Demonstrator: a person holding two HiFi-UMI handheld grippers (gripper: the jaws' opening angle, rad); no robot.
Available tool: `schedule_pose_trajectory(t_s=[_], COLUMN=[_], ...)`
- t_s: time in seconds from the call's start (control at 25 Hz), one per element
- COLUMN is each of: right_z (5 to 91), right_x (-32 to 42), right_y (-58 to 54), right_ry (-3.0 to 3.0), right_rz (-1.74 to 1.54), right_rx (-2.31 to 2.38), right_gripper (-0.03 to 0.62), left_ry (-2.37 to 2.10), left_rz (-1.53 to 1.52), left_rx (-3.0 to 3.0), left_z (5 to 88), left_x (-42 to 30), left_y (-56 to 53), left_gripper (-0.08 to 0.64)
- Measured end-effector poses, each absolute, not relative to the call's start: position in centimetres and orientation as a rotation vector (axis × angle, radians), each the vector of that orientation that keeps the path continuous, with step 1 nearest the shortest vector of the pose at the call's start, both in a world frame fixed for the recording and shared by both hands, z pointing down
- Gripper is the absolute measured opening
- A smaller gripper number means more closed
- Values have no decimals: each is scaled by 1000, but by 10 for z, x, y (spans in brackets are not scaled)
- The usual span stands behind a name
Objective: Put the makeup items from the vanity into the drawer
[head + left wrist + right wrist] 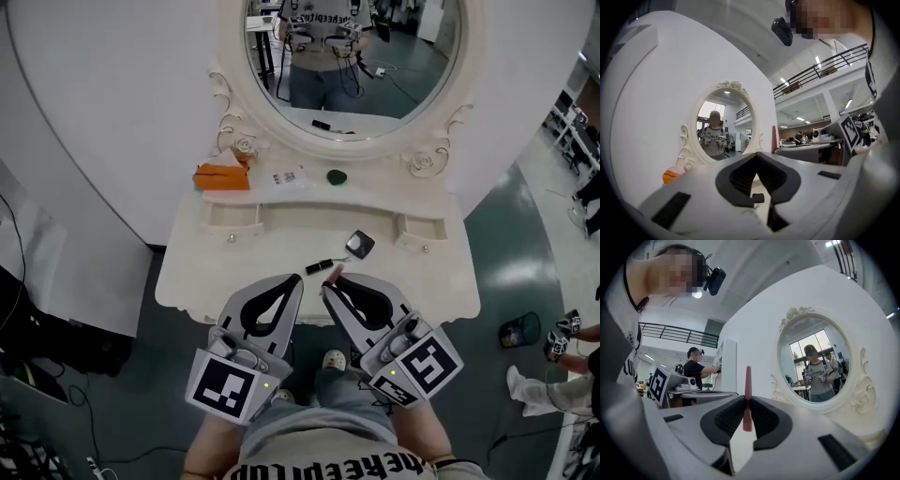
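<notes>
My right gripper (747, 401) clamps a pink stick (748, 380), upright, over the white vanity's (202, 272) near edge. My left gripper (756, 155) is closed, empty. Black tube (319, 266) and compact (359, 245) sit just beyond. Oval mirror (356, 84) far, grey floor (525, 225) right.

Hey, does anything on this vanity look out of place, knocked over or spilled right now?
Nothing looks spilled or broken. One oddity: the right claw grips a pink stick, yet the left drawer and right drawer both look shut, so there is nowhere open to drop it.
</notes>
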State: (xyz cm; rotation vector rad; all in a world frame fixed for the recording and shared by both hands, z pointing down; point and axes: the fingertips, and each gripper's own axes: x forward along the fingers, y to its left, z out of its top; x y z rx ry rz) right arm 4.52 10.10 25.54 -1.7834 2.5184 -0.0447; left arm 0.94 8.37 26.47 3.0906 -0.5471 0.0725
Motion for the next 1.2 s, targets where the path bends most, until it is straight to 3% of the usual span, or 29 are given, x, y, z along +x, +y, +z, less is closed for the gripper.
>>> schedule_pose_trajectory(t_s=[1.2], right_z=[268], right_x=[129], right_y=[32], right_ry=[2792], right_rz=[-107], right_rx=[-1303], right_gripper=[72], left_ry=[-1022], left_rz=[100], left_rx=[2955], left_z=[271], left_x=[96], left_y=[27], left_gripper=[15])
